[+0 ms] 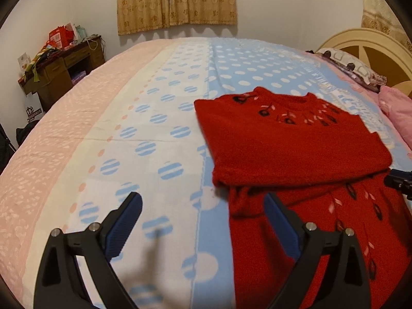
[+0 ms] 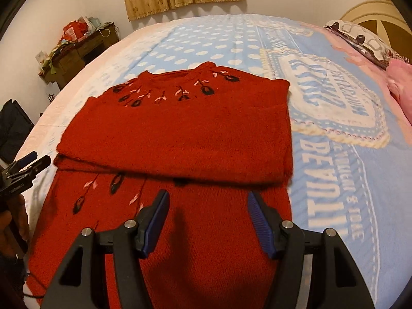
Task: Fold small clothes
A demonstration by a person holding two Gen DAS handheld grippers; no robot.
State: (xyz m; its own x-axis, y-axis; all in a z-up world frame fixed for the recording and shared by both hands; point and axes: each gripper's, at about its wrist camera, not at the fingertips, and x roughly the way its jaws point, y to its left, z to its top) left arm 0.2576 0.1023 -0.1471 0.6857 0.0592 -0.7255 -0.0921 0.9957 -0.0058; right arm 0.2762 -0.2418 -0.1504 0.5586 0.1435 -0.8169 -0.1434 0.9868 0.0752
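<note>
A red knitted sweater (image 1: pixel 296 149) with black and pink flower embroidery lies on the bed, its upper part folded down over the lower part (image 1: pixel 334 231). It also shows in the right wrist view (image 2: pixel 180 134). My left gripper (image 1: pixel 203 203) is open and empty, above the bedspread just left of the sweater's lower edge. My right gripper (image 2: pixel 208 200) is open and empty, hovering over the sweater's lower part (image 2: pixel 206 244). The left gripper's tips show at the left edge of the right wrist view (image 2: pixel 36 159).
The bed (image 1: pixel 128 128) has a pink, white and blue dotted bedspread. Pillows (image 1: pixel 355 67) and a pink cushion (image 1: pixel 399 110) lie by the headboard (image 1: pixel 373 49) at right. A cluttered wooden desk (image 1: pixel 59 69) stands at far left. Curtains (image 1: pixel 177 0) hang behind.
</note>
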